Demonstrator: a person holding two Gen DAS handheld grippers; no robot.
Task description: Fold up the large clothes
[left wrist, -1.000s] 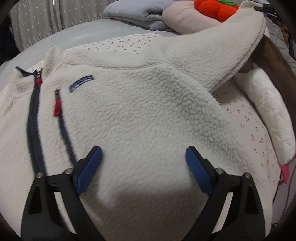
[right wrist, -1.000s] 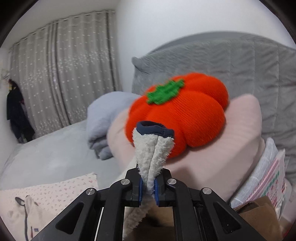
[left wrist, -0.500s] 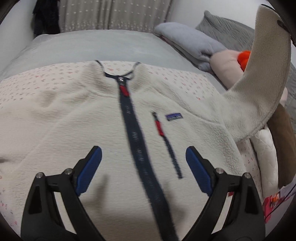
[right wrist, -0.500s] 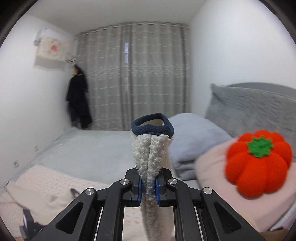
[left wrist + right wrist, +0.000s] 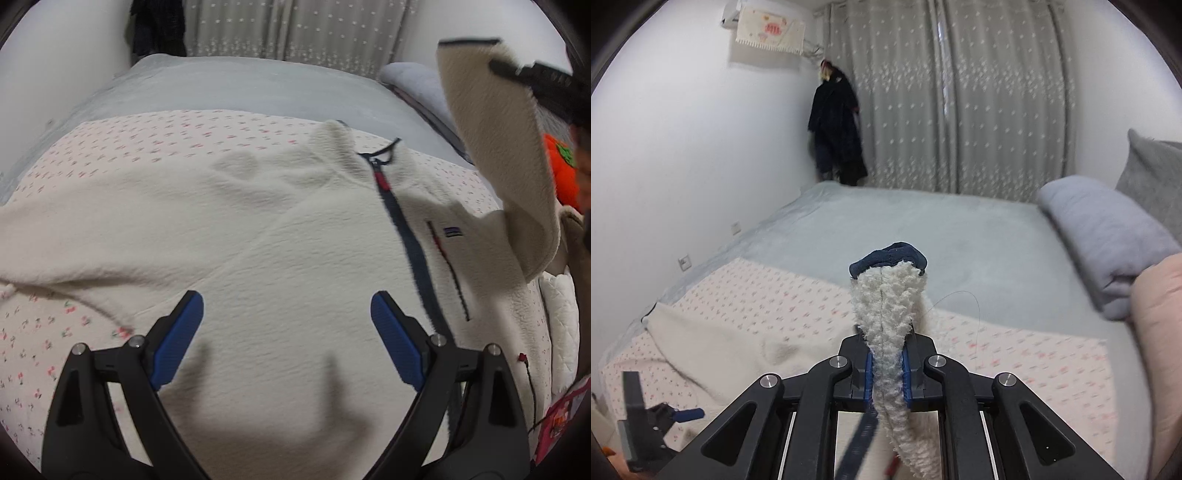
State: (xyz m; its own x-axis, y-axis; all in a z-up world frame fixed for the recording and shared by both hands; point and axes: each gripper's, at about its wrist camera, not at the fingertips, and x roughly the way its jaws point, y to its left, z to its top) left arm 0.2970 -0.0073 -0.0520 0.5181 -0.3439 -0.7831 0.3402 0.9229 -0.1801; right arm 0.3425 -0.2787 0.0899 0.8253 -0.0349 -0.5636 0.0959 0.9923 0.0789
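The right tool (image 5: 885, 380) is clamped shut on the cuff end of a cream fleece sleeve (image 5: 888, 295), holding it up in the air; the navy-trimmed cuff pokes out past the blue pads. The left tool (image 5: 286, 332) hangs wide open and empty just above the jacket's body, gripping nothing.

The fleece jacket (image 5: 258, 240) lies front-up and spread flat on a floral-print sheet (image 5: 147, 140) on the bed (image 5: 923, 229), its navy zipper (image 5: 413, 243) running down the chest. The raised sleeve rises from the shoulder at the jacket's right in the left view.

Risks, as a judgement: the thick pile could slip out of the narrow pinch, dropping the sleeve short of its fold line. With nothing pinning the body, pulling the sleeve across may drag the whole jacket and bunch it. The sleeve could also land twisted. A grey pillow (image 5: 1108, 229) lies well apart.
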